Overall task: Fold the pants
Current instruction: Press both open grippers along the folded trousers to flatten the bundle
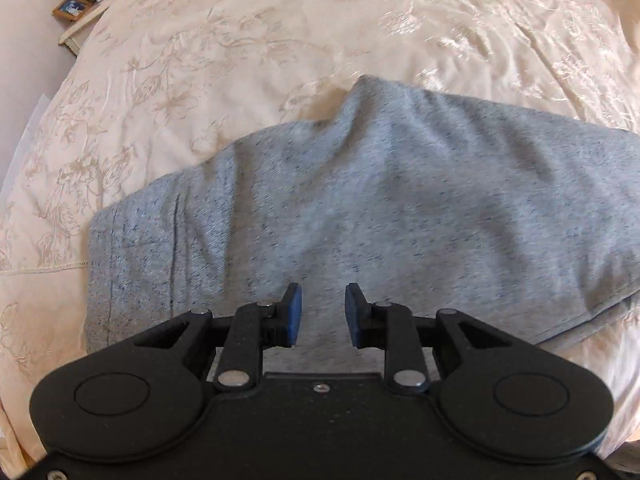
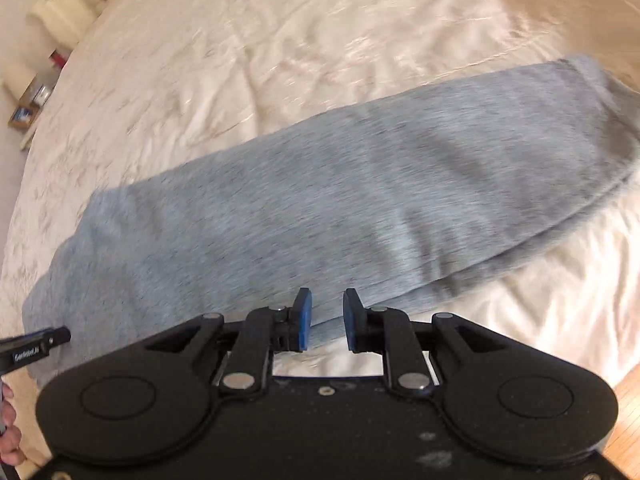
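Grey pants (image 1: 360,200) are lying flat across my bed (image 1: 240,40), already folded lengthwise. Both my left tool (image 1: 323,314) and right tool (image 2: 327,318) hover over the near edge, jaws apart, holding nothing. Only writing I see is blurry, something like "GenRobot.AI" on the other tool's side.

You have open bedspread (image 1: 248,40) beyond the grey pants (image 1: 360,200) and to either side; only the nightstand (image 1: 80,28) at the bed's far left corner crowds that edge.
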The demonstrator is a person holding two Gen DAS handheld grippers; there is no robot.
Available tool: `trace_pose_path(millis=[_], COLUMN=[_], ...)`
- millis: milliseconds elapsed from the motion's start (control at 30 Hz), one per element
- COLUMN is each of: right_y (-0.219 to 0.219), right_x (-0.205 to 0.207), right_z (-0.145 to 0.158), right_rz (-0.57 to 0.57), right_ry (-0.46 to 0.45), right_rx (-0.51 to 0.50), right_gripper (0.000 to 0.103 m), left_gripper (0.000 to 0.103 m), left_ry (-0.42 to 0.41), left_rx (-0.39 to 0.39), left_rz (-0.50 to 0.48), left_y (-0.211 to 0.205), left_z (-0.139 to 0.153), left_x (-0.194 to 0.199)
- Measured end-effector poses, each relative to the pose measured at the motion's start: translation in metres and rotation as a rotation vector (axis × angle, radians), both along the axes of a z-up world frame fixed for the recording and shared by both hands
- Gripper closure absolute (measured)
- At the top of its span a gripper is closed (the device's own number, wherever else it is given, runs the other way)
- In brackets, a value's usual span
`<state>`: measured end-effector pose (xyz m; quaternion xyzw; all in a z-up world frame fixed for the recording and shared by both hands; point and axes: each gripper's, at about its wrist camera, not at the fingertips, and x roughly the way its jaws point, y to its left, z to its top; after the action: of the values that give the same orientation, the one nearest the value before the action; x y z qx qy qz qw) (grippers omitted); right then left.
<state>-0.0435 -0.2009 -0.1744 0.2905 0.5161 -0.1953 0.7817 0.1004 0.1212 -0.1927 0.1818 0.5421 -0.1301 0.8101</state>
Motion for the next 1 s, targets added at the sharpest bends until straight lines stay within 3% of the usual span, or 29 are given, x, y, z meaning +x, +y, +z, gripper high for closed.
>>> trace_pose_path(millis=[233, 500, 600, 767, 1000], right_y=[-0.117, -0.207, -0.23, -0.255, -0.28], right_x=[-0.061, -0.095, -0.102, -0.115, -0.104], right_z=[0.012, 0.016, 0.01, 0.008, -0.016], right_rz=[-0.232, -0.292, -0.318, -0.371, -0.429], right_ry=[0.004, -0.016, -0.021, -0.046, -0.002], right_rx=[-0.055, -0.068, -0.045, -0.002, 0.023], right_gripper=[0.081, 0.079, 0.076, 0.073, 0.068], left_gripper=[0.068, 0.068, 0.068, 0.068, 0.068], left_ry=[0.009, 0.029, 0.049, 0.153, 0.153], left_rx=[-0.066, -0.147, -0.13, -0.016, -0.009], left_rz=[-0.11, -0.256, -0.267, -0.217, -0.203], left_y=[-0.101, -0.23, -0.264, -0.286, -0.284], left_z=[0.005, -0.003, -0.02, -0.065, -0.065], left_x=[-0.028, -0.053, -0.059, -0.062, -0.062])
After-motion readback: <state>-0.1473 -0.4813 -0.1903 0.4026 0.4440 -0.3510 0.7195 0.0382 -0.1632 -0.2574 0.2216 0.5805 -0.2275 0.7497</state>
